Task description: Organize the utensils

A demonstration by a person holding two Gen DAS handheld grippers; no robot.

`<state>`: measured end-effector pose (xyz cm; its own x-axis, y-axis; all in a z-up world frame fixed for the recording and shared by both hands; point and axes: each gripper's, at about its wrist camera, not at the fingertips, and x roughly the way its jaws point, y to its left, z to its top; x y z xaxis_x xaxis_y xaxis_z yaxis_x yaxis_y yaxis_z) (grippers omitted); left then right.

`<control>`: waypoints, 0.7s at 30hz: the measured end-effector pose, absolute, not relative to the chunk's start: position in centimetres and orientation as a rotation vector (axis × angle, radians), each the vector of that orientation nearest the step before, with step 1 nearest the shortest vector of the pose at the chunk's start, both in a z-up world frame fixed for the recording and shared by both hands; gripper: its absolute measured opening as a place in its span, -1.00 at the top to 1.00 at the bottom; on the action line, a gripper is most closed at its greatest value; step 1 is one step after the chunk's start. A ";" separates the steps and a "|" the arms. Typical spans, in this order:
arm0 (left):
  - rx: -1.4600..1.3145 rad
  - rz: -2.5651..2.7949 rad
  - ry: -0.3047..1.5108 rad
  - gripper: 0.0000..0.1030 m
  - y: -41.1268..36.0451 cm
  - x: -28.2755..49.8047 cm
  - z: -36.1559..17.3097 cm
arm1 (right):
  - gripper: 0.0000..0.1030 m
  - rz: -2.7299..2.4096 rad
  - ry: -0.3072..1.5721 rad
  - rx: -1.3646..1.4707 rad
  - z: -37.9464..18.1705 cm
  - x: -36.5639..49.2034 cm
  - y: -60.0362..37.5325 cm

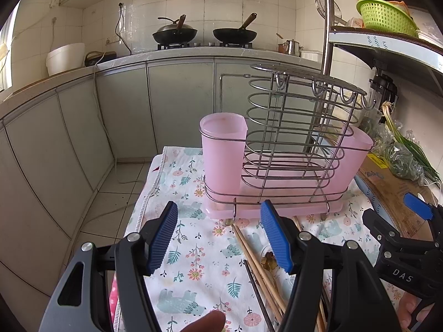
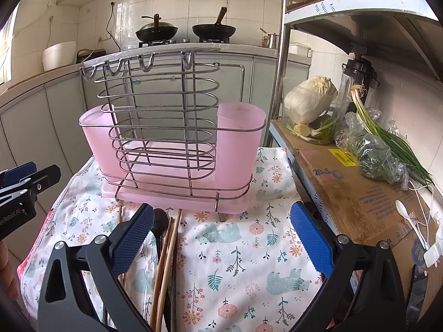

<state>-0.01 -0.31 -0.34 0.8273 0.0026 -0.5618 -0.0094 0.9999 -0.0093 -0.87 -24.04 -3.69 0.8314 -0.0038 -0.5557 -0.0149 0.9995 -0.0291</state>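
Observation:
A wire utensil rack (image 1: 293, 144) with pink plastic cups and a pink drip tray stands on a floral cloth; it also shows in the right wrist view (image 2: 166, 138). Wooden chopsticks (image 1: 260, 271) and a dark utensil lie on the cloth in front of it, seen too in the right wrist view (image 2: 166, 254) beside a black spoon (image 2: 160, 224). My left gripper (image 1: 218, 235) is open and empty above the cloth, left of the chopsticks. My right gripper (image 2: 221, 238) is open and empty, the chopsticks by its left finger.
A cardboard-covered shelf (image 2: 354, 193) on the right holds cabbage (image 2: 310, 99), green onions (image 2: 387, 135), bagged greens and a white spoon (image 2: 401, 210). A steel shelf post (image 2: 279, 55) stands behind the rack. The cloth's left edge (image 1: 144, 193) drops to the tiled floor.

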 end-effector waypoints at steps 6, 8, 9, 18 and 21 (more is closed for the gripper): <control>-0.012 0.005 0.596 -0.20 -0.4 0.0 -0.5 | -0.93 0.006 0.590 -0.032 -3.7 -0.9 -24.1; -0.012 0.005 0.597 -0.20 -0.4 0.0 -0.5 | -0.93 0.006 0.590 -0.034 -3.7 -0.9 -24.1; -0.012 0.006 0.597 -0.20 -0.4 0.0 -0.5 | -0.93 0.006 0.590 -0.034 -3.7 -0.9 -24.1; -0.011 0.005 0.596 -0.20 -0.5 -0.1 -0.7 | -0.93 0.005 0.590 -0.035 -3.6 -0.9 -24.1; -0.012 0.005 0.597 -0.20 -0.5 -0.1 -0.6 | -0.93 0.005 0.590 -0.035 -3.6 -0.9 -24.0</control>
<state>-0.06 -0.46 -0.63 0.8269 0.0014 -0.5624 -0.0081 0.9999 -0.0095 -0.94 -24.05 -3.62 0.8308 -0.0054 -0.5566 -0.0148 0.9994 -0.0319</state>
